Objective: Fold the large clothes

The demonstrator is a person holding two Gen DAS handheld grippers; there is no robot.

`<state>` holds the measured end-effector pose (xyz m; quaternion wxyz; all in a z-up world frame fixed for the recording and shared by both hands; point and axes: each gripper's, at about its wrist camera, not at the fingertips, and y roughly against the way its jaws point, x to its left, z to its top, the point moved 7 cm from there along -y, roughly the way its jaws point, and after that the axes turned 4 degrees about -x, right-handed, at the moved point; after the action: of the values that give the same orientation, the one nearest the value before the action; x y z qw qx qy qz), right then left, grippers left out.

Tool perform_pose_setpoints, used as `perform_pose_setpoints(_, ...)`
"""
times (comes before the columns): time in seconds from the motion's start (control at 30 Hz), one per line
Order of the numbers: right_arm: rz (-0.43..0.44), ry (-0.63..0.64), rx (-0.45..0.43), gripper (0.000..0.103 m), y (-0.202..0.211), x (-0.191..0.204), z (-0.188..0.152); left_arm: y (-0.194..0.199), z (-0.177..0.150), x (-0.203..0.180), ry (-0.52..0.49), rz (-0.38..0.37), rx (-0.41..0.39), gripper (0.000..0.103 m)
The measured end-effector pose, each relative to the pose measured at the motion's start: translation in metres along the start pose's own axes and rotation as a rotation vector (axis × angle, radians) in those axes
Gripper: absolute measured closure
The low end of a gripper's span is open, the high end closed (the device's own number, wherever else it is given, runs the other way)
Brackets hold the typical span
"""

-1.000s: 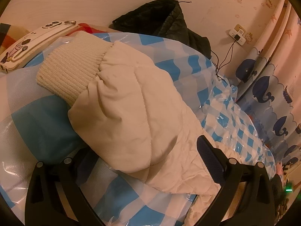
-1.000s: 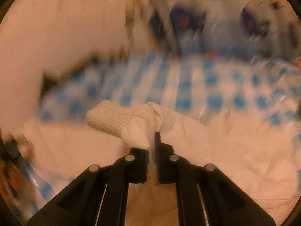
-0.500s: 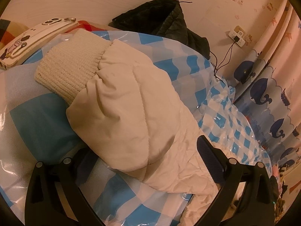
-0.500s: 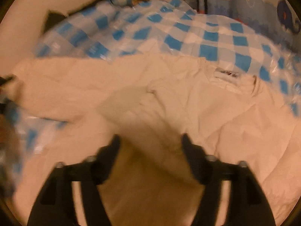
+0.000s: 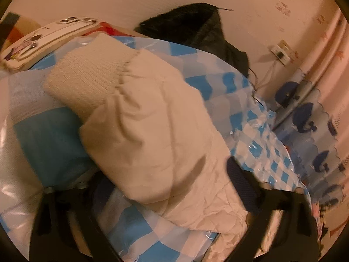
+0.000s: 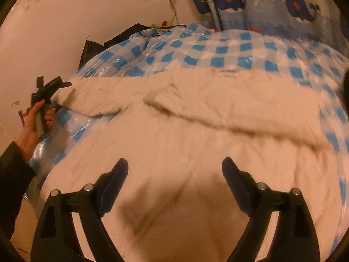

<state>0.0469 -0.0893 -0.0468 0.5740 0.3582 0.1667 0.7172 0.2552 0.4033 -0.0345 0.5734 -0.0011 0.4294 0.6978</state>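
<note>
A large cream padded jacket [image 6: 165, 152] lies spread on the blue-and-white checked bed cover [image 6: 218, 50]. Its right sleeve [image 6: 218, 100] lies folded across the body, knit cuff [image 6: 157, 93] toward the left. My right gripper [image 6: 174, 183] is open and empty above the jacket's body. In the left wrist view the other sleeve [image 5: 152, 131] with its ribbed cuff [image 5: 91, 80] lies between the wide-open fingers of my left gripper [image 5: 161, 181]; the left finger is partly hidden under the sleeve. That gripper also shows at the left of the right wrist view [image 6: 50, 87], at the sleeve's end.
A dark garment [image 5: 202, 30] lies against the wall behind the bed. A white device [image 5: 43, 41] sits at the far left. A wall socket with cables [image 5: 281, 52] and a whale-print curtain [image 5: 305, 120] are on the right.
My right gripper let go of the right sleeve, which now lies across the jacket's body, and pulled back open. My left gripper stayed open around the other sleeve, shifting slightly.
</note>
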Motion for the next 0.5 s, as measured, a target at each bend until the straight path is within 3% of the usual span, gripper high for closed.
perform_pose_setpoints(0.07,0.005,-0.043,-0.018,0.018,0.011,-0.006,-0.009,-0.002,0.0,0.009,0.056,-0.005,0.009,0.07)
perform_pose_setpoints(0.13,0.011,-0.066,-0.046,0.018,0.02,-0.011,-0.012,-0.004,0.001,0.018,0.114,-0.04,0.016,0.082)
perform_pose_setpoints(0.3,-0.004,-0.102,-0.099,0.018,0.033,-0.029,-0.003,0.001,0.002,0.018,0.13,-0.044,0.008,0.087)
perform_pose_setpoints(0.4,-0.013,-0.12,-0.125,0.018,0.043,-0.041,0.0,0.008,0.004,0.014,0.121,0.03,-0.01,0.083)
perform_pose_setpoints(0.5,-0.015,-0.146,-0.139,0.018,0.049,-0.051,0.002,0.018,0.007,-0.001,0.037,0.097,-0.054,0.081)
